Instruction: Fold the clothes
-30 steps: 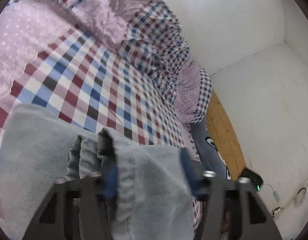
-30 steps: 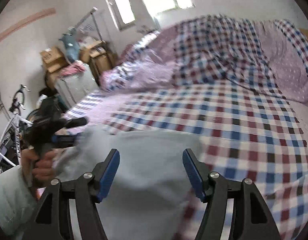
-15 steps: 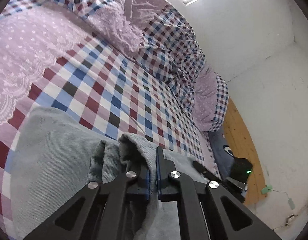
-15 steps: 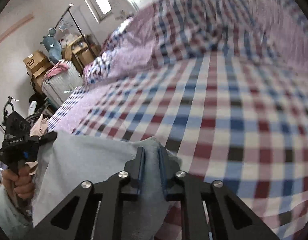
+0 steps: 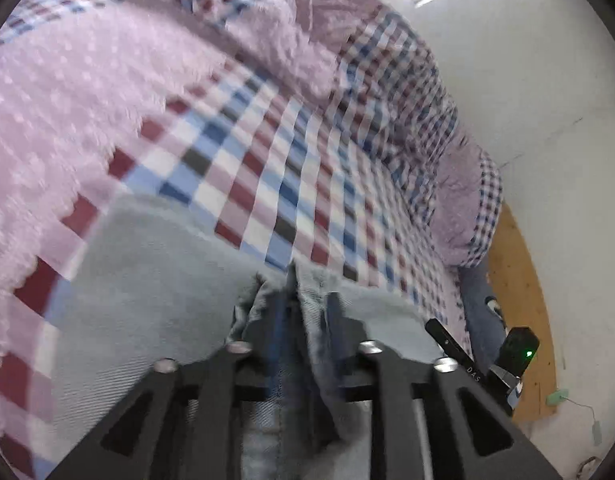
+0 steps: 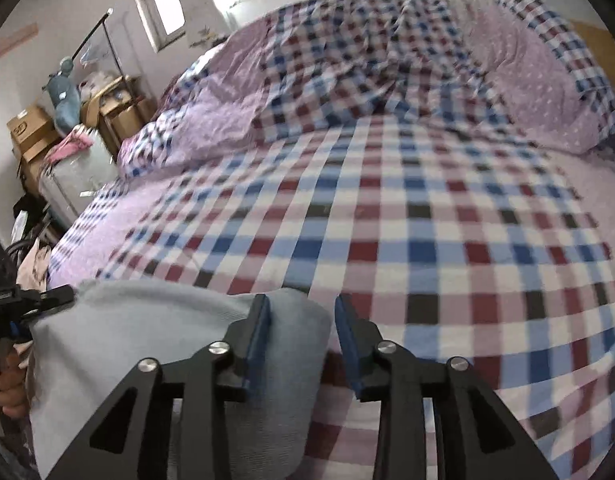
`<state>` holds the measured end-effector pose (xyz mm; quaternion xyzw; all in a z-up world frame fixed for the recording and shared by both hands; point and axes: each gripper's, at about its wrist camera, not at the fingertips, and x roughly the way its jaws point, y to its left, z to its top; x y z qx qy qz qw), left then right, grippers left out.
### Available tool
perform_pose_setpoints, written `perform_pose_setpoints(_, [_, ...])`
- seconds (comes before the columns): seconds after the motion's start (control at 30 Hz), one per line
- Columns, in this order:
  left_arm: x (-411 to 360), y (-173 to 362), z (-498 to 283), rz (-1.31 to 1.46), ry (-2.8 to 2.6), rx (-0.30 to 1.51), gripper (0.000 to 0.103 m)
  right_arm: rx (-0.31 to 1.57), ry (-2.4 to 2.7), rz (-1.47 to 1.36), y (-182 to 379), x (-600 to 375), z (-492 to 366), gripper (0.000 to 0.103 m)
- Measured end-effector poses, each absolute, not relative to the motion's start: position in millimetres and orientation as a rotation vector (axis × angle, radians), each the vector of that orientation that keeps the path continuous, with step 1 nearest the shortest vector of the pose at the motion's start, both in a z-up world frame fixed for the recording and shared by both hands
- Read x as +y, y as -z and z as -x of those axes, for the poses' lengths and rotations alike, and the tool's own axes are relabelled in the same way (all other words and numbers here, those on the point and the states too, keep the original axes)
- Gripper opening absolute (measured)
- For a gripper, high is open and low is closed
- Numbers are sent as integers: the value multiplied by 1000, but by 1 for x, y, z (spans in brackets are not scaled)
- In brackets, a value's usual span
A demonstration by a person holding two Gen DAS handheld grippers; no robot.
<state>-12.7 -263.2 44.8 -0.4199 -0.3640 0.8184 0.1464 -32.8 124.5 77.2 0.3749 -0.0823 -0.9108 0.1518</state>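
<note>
Since half a second ago both tongs have parted. The left tongs (image 5: 307, 300) stand slightly spread with a bunched seam of the grey-blue garment (image 5: 147, 280) between the fingers. The right tongs (image 6: 301, 312) are spread wider, the garment's (image 6: 147, 340) rounded folded edge lying loose between them at lower centre. The garment, soft twill, lies flat on the checked bed (image 6: 427, 220), filling the lower left.
</note>
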Motion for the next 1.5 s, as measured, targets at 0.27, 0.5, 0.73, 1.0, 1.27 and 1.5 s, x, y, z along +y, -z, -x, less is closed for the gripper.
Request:
perform_pose_setpoints(0.27, [-268, -75, -20, 1106, -2430, -920, 67, -227, 2562, -933, -118, 98, -1, 53])
perform_pose_setpoints(0.5, [-250, -77, -59, 1155, -2396, -841, 67, -66, 2433, -882, -125, 67, -65, 53])
perform_pose_setpoints(0.73, [-235, -71, -118, 1184, -2314, -858, 67, 181, 2368, -876, -104, 62, -165, 53])
perform_pose_setpoints(1.0, [-222, -68, -143, 1262, -2404, -834, 67, 459, 2457, -887, -80, 65, -206, 53])
perform_pose_setpoints(1.27, [-226, -51, -147, 1275, -2342, -1016, 72, 525, 2484, -810, -84, 64, -208, 29])
perform_pose_setpoints(1.5, [-236, -39, -150, 1229, -2266, -1203, 57, 531, 2502, -748, -93, 53, -214, 6])
